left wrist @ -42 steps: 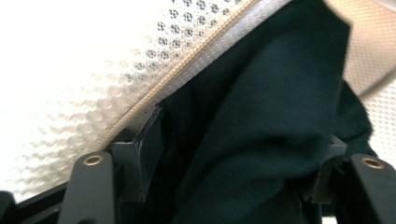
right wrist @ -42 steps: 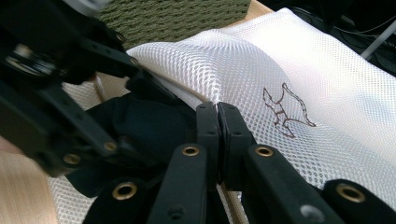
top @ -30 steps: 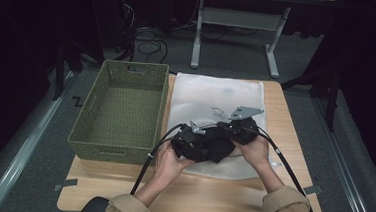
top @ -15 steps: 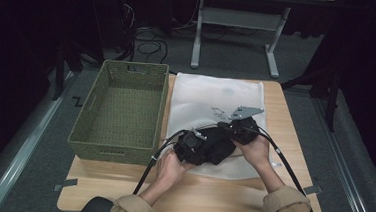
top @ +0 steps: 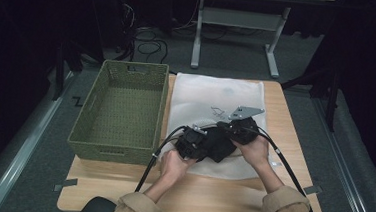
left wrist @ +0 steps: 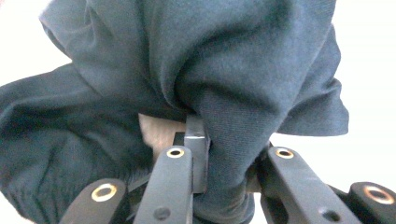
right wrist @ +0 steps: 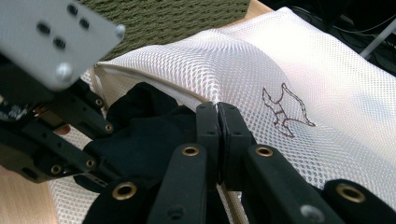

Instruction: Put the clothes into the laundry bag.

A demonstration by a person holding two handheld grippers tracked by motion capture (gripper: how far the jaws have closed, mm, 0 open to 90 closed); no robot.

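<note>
My left gripper [left wrist: 201,154] has just been closing, and its jaws now pinch a fold of the dark garment [left wrist: 224,79]; cloth is bunched between the pads and billows up ahead of them. Compared with a second ago in the high view, the left hand [top: 174,162] sits lower and nearer the table's front edge, tight against the garment [top: 218,143]. My right gripper [right wrist: 218,140] has not budged; it stays clenched on the rim of the white mesh bag [right wrist: 299,70], the hem caught right at its tips, the garment just to its left at the bag's mouth. My reading: both holds are set, so the cloth can now go into the bag; the green basket [top: 120,111] waits off to the left gripper's far side.
</note>
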